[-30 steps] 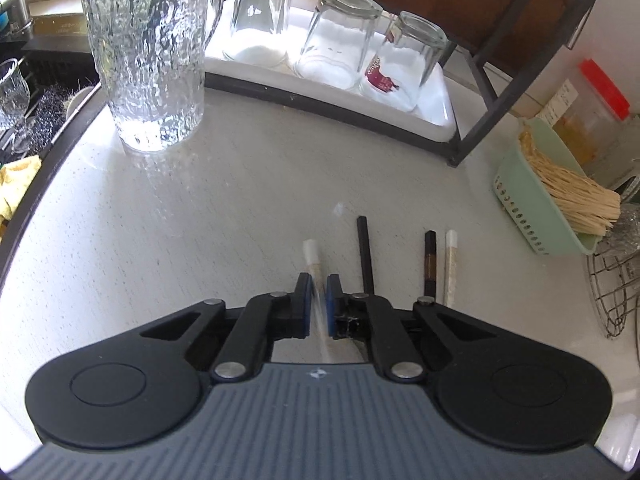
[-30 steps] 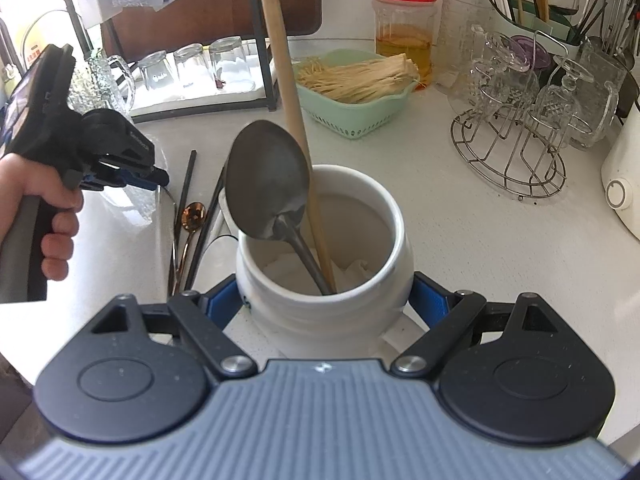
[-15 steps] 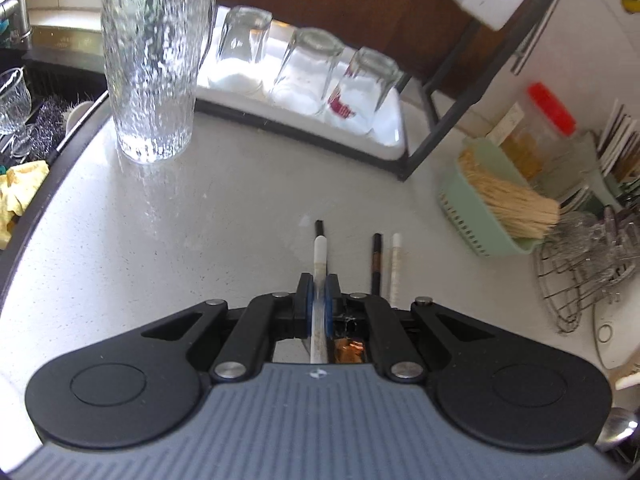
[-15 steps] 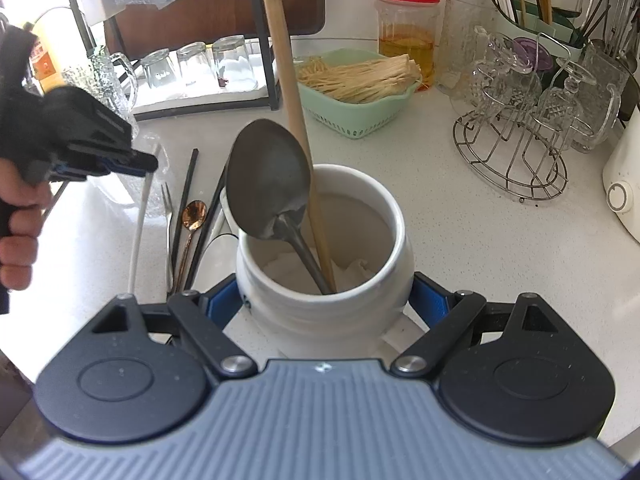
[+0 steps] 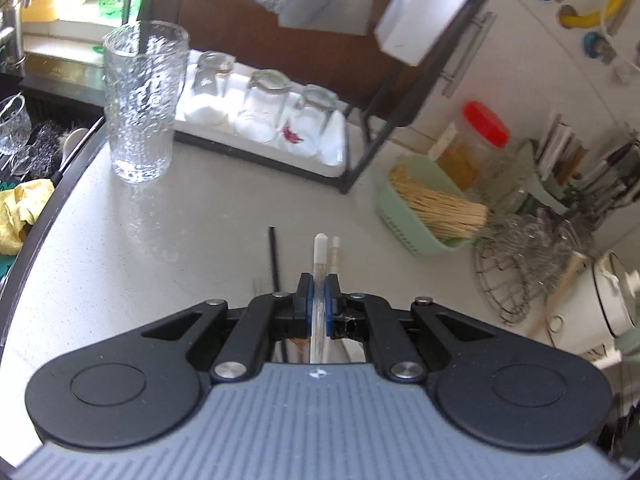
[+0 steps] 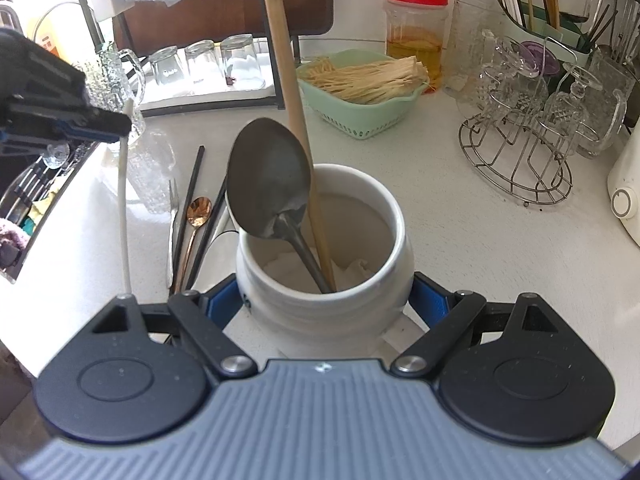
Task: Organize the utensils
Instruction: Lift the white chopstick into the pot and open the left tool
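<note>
My left gripper (image 5: 318, 288) is shut on a white chopstick (image 5: 319, 252) and holds it above the counter. In the right wrist view the left gripper (image 6: 120, 125) is at the far left, and the chopstick (image 6: 124, 208) hangs down from it. My right gripper (image 6: 326, 300) is shut on a white ceramic jar (image 6: 320, 300), one blue pad (image 6: 224, 300) on each side. A large metal spoon (image 6: 272, 176) and a wooden handle (image 6: 286, 80) stand in the jar. Left of the jar lie a fork (image 6: 172, 216), a copper spoon (image 6: 199, 208) and black chopsticks (image 6: 193, 192).
A textured glass pitcher (image 5: 140, 108) stands by the sink edge (image 5: 40, 216). Behind it a white tray (image 5: 336, 148) carries upturned glasses. A green basket (image 6: 360, 120), a red-lidded jar (image 6: 416, 32) and a wire glass rack (image 6: 516, 160) fill the right. Another white chopstick (image 5: 334, 256) lies on the counter.
The left gripper has risen with the white chopstick, lifting it off the counter until it hangs free. The right gripper and the jar have not moved.
</note>
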A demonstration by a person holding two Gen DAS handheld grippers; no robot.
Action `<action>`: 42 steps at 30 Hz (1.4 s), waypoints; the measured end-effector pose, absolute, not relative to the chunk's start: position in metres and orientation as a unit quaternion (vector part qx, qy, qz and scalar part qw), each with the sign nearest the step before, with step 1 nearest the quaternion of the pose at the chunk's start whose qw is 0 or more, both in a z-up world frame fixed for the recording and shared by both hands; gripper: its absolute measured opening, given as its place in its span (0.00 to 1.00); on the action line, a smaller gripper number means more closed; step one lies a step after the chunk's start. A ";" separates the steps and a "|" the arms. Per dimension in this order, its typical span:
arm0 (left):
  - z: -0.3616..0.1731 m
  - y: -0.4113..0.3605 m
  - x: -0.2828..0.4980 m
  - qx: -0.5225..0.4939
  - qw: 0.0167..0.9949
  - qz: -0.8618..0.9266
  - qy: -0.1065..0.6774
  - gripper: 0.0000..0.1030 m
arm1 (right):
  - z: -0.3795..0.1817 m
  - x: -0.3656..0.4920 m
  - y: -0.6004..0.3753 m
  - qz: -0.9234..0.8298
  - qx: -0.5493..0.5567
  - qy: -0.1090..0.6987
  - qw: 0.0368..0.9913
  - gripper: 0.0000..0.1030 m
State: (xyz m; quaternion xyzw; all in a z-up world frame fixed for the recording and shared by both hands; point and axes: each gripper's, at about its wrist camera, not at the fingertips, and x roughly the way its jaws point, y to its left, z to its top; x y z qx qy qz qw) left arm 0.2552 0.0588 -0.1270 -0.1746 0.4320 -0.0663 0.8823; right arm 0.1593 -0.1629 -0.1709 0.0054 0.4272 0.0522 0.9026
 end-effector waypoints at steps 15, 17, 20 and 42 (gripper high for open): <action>-0.081 0.028 0.213 -0.152 0.895 -0.112 0.404 0.06 | -0.172 0.155 -0.161 0.070 -0.003 0.418 0.906 0.88; -0.074 0.025 0.209 -0.148 0.897 -0.117 0.399 0.06 | -0.172 0.154 -0.162 0.070 -0.003 0.415 0.907 0.88; -0.068 0.021 0.206 -0.137 0.899 -0.124 0.397 0.06 | -0.173 0.153 -0.158 0.070 -0.018 0.413 0.908 0.88; -0.007 -0.006 0.191 -0.097 0.913 -0.168 0.359 0.00 | -0.175 0.162 -0.155 0.077 -0.021 0.401 0.913 0.88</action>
